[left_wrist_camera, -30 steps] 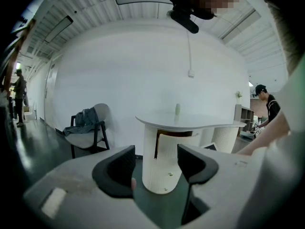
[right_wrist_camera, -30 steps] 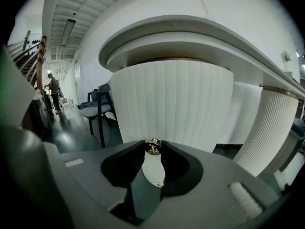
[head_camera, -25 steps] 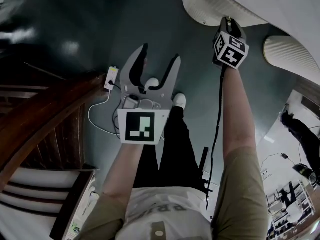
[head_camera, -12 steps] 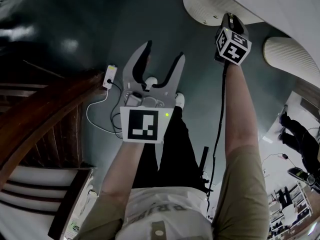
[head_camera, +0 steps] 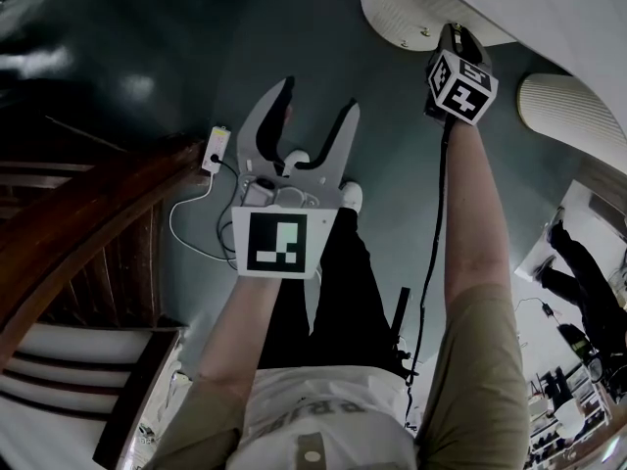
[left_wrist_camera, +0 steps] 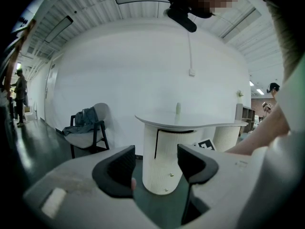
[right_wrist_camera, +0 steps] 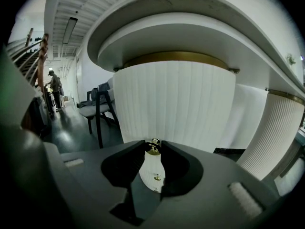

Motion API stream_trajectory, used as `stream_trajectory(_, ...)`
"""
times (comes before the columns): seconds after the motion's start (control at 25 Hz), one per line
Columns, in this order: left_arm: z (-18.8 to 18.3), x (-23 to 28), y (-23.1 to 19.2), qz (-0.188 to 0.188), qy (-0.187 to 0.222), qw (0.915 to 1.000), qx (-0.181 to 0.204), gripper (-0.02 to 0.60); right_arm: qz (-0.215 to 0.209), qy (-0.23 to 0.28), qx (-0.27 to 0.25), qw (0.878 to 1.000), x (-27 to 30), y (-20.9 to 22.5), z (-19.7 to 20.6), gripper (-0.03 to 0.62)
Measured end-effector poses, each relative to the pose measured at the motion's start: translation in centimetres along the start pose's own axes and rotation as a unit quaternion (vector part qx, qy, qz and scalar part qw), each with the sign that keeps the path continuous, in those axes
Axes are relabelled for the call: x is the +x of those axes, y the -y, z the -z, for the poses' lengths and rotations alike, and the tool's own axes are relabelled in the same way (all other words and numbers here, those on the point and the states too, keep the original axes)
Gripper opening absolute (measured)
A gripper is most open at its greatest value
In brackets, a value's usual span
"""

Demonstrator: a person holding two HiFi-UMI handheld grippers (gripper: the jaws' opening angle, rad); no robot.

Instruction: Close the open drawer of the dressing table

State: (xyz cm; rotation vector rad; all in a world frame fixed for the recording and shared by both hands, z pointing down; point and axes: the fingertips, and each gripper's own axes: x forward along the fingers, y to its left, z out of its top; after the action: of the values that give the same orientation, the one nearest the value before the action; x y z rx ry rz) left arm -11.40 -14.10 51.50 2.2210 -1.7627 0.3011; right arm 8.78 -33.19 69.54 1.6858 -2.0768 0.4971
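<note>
Barely shifted: our right gripper (head_camera: 453,37) has crept toward the head view's upper right, onto the white ribbed curved drawer front (head_camera: 392,23) there. Its jaws pinch the small round brass knob (right_wrist_camera: 153,146). We judge that a straight inward push comes next. Our left gripper (left_wrist_camera: 155,168) hangs spread, empty.

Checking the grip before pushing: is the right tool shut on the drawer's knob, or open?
Shut: the right gripper view shows the right tool pinching the brass knob between its tips.
</note>
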Motion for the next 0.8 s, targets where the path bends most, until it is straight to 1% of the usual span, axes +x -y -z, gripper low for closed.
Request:
stream_trajectory(0.24, 0.3, 0.1, -0.1, 0.000, -0.002, 1.0000, 0.003, 0.291, 0.000, -0.005, 0.002, 1.000, 0.7, 0.1, -0.2, 0.109)
stream_trajectory(0.8, 0.2, 0.6, -0.4, -0.008, -0.006, 0.9999, 0.004, 0.291, 0.004, 0.002, 0.006, 1.000, 1.9, 0.6, -1.3, 0.109)
